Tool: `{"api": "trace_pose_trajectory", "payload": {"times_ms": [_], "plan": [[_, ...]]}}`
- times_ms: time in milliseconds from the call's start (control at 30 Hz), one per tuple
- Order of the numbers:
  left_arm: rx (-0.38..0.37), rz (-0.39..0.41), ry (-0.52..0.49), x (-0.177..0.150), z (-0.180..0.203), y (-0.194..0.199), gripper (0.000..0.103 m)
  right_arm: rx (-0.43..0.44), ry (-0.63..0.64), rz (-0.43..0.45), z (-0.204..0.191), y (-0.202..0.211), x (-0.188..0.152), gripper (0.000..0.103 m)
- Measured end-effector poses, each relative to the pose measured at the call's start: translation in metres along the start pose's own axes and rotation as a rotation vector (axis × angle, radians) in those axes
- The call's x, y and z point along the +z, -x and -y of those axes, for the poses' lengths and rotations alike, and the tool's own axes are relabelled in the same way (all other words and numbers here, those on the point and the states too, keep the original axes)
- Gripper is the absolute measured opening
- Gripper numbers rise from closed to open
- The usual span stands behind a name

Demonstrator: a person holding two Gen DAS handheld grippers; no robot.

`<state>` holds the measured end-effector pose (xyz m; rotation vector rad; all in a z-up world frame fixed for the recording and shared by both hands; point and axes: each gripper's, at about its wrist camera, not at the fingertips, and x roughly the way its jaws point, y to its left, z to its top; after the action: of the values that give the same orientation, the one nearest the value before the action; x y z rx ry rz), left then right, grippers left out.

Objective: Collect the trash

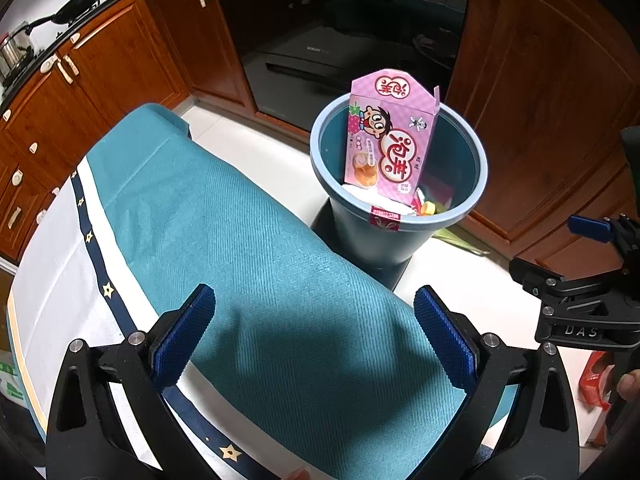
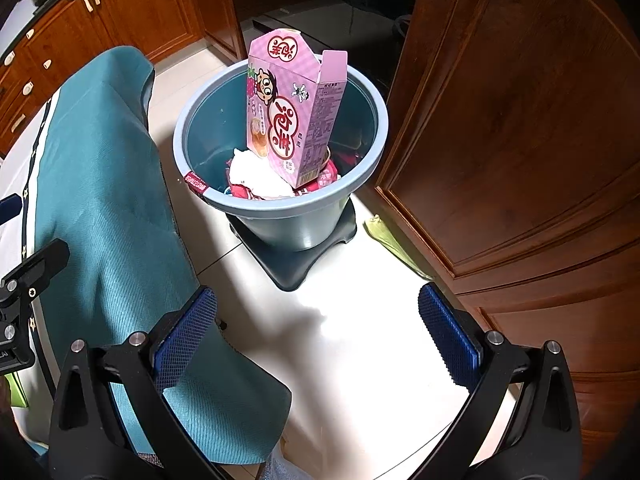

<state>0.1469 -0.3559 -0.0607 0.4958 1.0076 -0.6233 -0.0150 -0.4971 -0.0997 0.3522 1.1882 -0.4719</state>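
Note:
A blue-grey trash bin (image 1: 320,152) (image 2: 192,168) stands on the floor past the table corner. A pink snack box (image 1: 390,136) (image 2: 288,116) stands upright in it, sticking out above the rim, on top of crumpled white paper (image 2: 256,174) and red wrappers (image 2: 324,178). My left gripper (image 1: 314,330) is open and empty above the teal tablecloth (image 1: 248,236). My right gripper (image 2: 318,330) is open and empty above the white floor, short of the bin. The right gripper also shows at the right edge of the left wrist view (image 1: 588,264).
Wooden cabinets (image 1: 120,64) line the left and a wooden door (image 2: 520,120) the right. A dark oven (image 1: 340,32) sits behind the bin. A green scrap (image 2: 390,240) lies on the floor by the door. A pan (image 1: 76,4) sits on the stove.

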Motion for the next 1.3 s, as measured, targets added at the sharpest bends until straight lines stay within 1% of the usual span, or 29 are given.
{"api": "trace_pose_trajectory", "payload": {"times_ms": [767, 833, 933, 1000, 1167, 1300], "plan": [[0.01, 0.017, -0.004, -0.004, -0.006, 0.011, 0.1, 0.0, 0.016, 0.004, -0.006, 0.003, 0.001, 0.097], [0.003, 0.019, -0.006, -0.004, -0.005, 0.012, 0.1, -0.001, 0.016, 0.007, -0.005, 0.004, 0.001, 0.097], [-0.036, 0.029, -0.013, -0.004, -0.003, 0.013, 0.1, -0.002, 0.018, 0.008, -0.005, 0.004, 0.001, 0.097], [-0.059, 0.051, -0.019, -0.005, -0.002, 0.017, 0.1, -0.003, 0.018, 0.008, -0.005, 0.005, 0.001, 0.097], [-0.036, 0.06, -0.034, -0.005, 0.0, 0.018, 0.1, -0.003, 0.018, 0.009, -0.006, 0.005, 0.0, 0.097], [-0.033, 0.063, -0.034, -0.004, 0.0, 0.019, 0.1, -0.004, 0.021, 0.009, -0.004, 0.006, 0.002, 0.097]]}}
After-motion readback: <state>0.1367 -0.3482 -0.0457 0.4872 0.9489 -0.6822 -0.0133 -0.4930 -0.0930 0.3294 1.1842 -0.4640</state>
